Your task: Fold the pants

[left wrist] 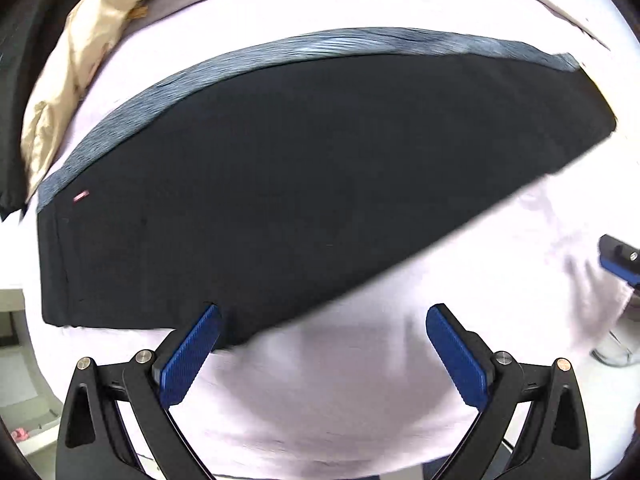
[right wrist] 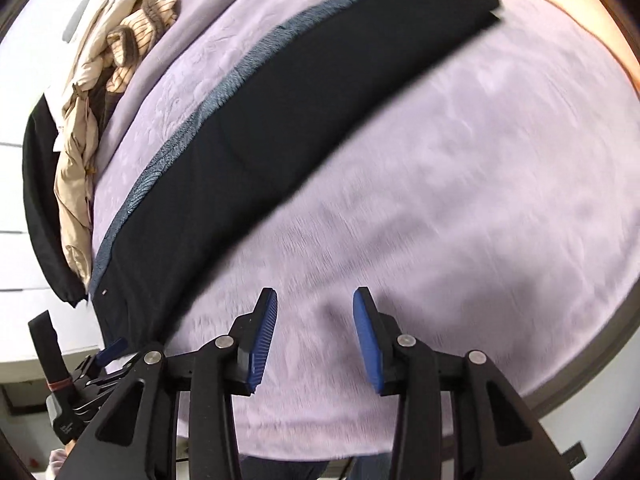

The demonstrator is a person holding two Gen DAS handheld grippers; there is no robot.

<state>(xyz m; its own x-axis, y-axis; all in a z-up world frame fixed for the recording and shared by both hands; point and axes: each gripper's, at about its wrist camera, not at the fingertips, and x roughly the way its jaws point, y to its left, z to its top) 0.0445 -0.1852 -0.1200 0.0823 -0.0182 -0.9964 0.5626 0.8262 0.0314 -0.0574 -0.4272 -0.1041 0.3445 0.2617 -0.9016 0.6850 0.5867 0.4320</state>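
The black pants (left wrist: 280, 184) lie flat on a lilac blanket (left wrist: 360, 380), folded lengthwise, with a grey-blue fuzzy lining strip (left wrist: 320, 46) showing along the far edge. My left gripper (left wrist: 324, 320) is open and empty, its left finger (left wrist: 192, 352) over the pants' near corner. In the right wrist view the pants (right wrist: 280, 120) run diagonally from lower left to upper right. My right gripper (right wrist: 315, 304) is open and empty above bare blanket (right wrist: 460, 200), just right of the pants' near edge. The left gripper (right wrist: 108, 350) shows at lower left there.
A beige jacket (left wrist: 68, 72) and other crumpled clothes (right wrist: 120, 52) lie piled at the blanket's far left edge, with a black garment (right wrist: 40, 200) beside them. The right gripper's tip (left wrist: 620, 258) shows at the right edge of the left wrist view.
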